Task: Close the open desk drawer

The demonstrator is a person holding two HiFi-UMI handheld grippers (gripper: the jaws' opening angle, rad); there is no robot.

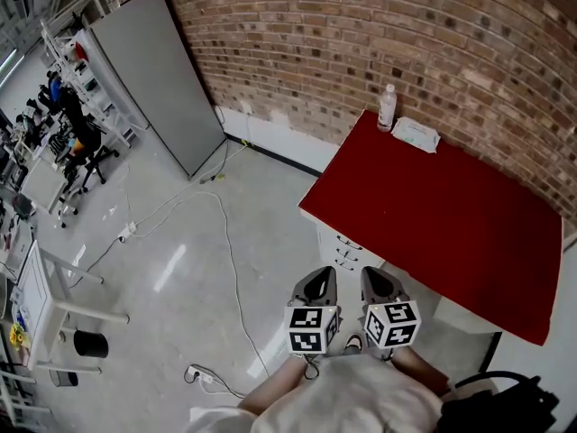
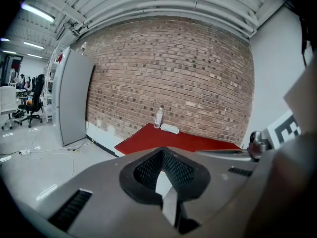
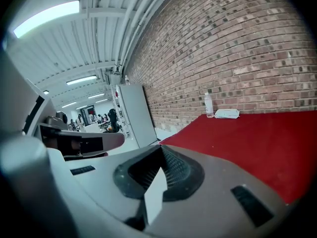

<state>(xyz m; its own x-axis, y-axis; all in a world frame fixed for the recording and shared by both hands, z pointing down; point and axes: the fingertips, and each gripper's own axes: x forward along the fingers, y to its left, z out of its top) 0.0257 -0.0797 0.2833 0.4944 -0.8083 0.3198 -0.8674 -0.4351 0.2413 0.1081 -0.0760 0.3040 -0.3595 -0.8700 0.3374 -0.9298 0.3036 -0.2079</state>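
Observation:
The desk has a red top (image 1: 433,215) and stands against the brick wall. Its white drawer unit (image 1: 347,251) with dark handles shows under the near left corner; from here I cannot tell whether a drawer stands out. My left gripper (image 1: 316,278) and right gripper (image 1: 377,276) hang side by side just short of the drawer fronts, touching nothing. Both have their jaws together and hold nothing. The left gripper (image 2: 162,150) looks over the red top (image 2: 168,140). The right gripper (image 3: 161,150) looks along the red top (image 3: 247,143).
A clear bottle (image 1: 387,108) and a white wipes pack (image 1: 416,133) sit at the desk's far edge. A grey cabinet (image 1: 153,70) stands at the wall to the left. Cables (image 1: 225,242) and a power strip (image 1: 203,377) lie on the floor. A black bag (image 1: 505,404) is at my right.

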